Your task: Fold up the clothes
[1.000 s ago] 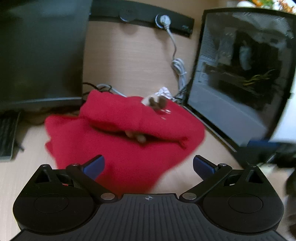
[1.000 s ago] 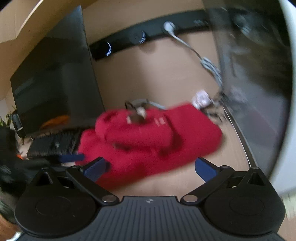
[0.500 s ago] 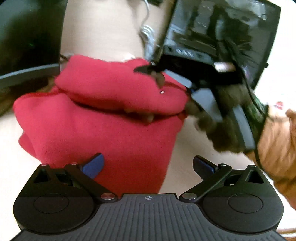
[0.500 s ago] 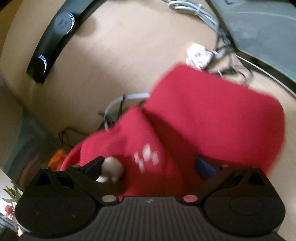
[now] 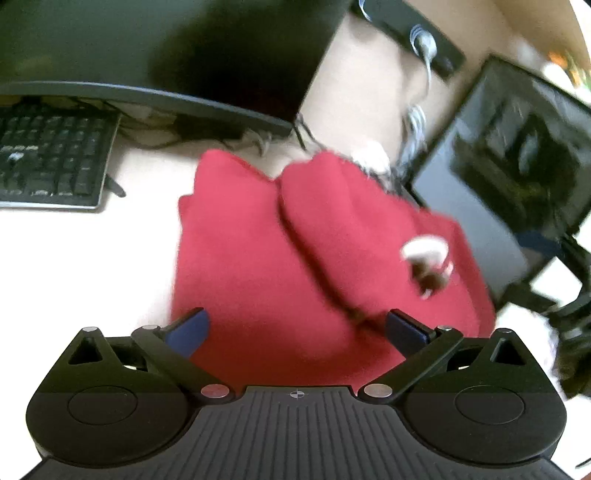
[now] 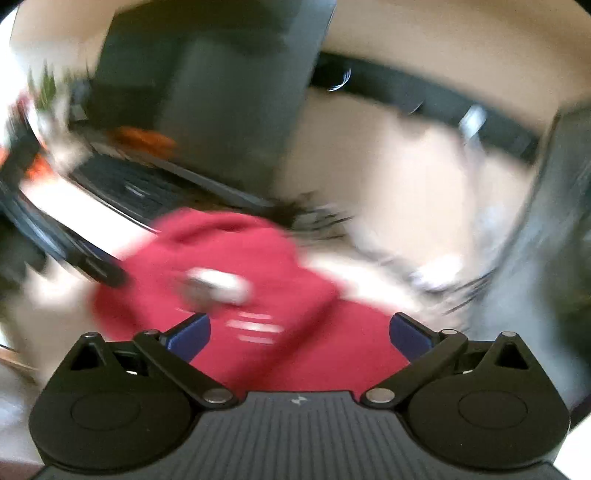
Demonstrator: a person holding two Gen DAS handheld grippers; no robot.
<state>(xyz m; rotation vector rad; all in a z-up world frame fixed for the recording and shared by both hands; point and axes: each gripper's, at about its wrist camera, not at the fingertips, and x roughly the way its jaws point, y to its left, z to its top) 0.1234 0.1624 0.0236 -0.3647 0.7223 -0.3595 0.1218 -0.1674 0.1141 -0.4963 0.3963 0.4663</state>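
A red fleece garment [image 5: 295, 251] lies bunched and partly folded on the light wooden desk, with a white and brown patch [image 5: 424, 254] on its upper fold. My left gripper [image 5: 295, 328] is open, its blue pads spread over the garment's near edge, holding nothing. In the right wrist view, which is blurred, the same red garment [image 6: 258, 295] lies just ahead. My right gripper [image 6: 299, 332] is open and empty above its near part.
A black monitor [image 5: 166, 48] and keyboard [image 5: 48, 155] stand at the back left. A dark glass-sided computer case [image 5: 509, 162] stands at the right, with white cables [image 5: 413, 122] and a black power strip [image 5: 410, 33] behind the garment.
Both views have swung quickly and are blurred. The right gripper has pulled back from the garment's right side. The left view has shifted left and now shows the keyboard. Both grippers stay open.
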